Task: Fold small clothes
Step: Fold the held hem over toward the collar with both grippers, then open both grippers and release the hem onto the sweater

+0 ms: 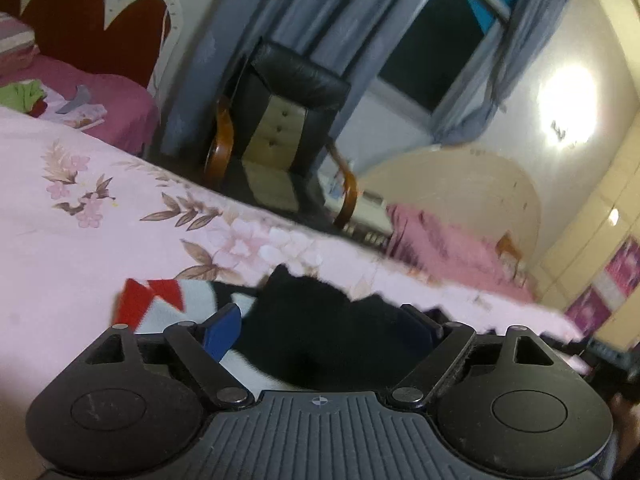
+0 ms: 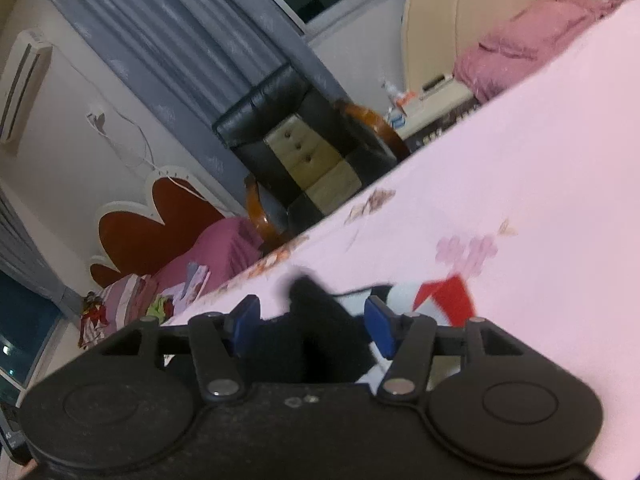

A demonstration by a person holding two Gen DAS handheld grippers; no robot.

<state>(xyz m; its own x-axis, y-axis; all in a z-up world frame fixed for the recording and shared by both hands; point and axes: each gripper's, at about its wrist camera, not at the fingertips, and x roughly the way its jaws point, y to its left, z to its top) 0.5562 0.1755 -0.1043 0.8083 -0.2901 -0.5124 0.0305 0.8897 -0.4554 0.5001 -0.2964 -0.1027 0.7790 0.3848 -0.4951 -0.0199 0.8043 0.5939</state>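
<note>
1. A pale pink bedsheet [image 1: 100, 232] printed with flowers and brown leaves covers the working surface; it fills the right side of the right wrist view too [image 2: 540, 168].
2. Past its edge stands a black leather armchair [image 1: 288, 120] with curved wooden arms and a beige buttoned centre panel, backed by grey-blue curtains [image 1: 304, 4] and a dark window [image 1: 440, 52].
3. A red scalloped headboard [image 1: 80, 28] rises over a magenta-covered bed [image 1: 120, 96] strewn with small items; an air conditioner [image 2: 24, 80] hangs on the wall.
4. Both views are tilted and motion-blurred, so the sheet's pattern smears in places, and a wall light [image 1: 568, 108] blooms into glare.
5. The garment [image 1: 320, 328] lies on the sheet right in front of both grippers: mostly black, with a whitish part and red patches at one end [image 2: 444, 296]. Its full outline is cut off by the gripper bodies, and its kind cannot be told.
6. The left gripper [image 1: 324, 328] has its blue fingers [image 1: 224, 330] spread wide, black cloth bunched between them; whether they touch it is unclear.
7. The right gripper [image 2: 316, 324] likewise has its fingers [image 2: 380, 326] apart, straddling the black cloth without pinching it.
</note>
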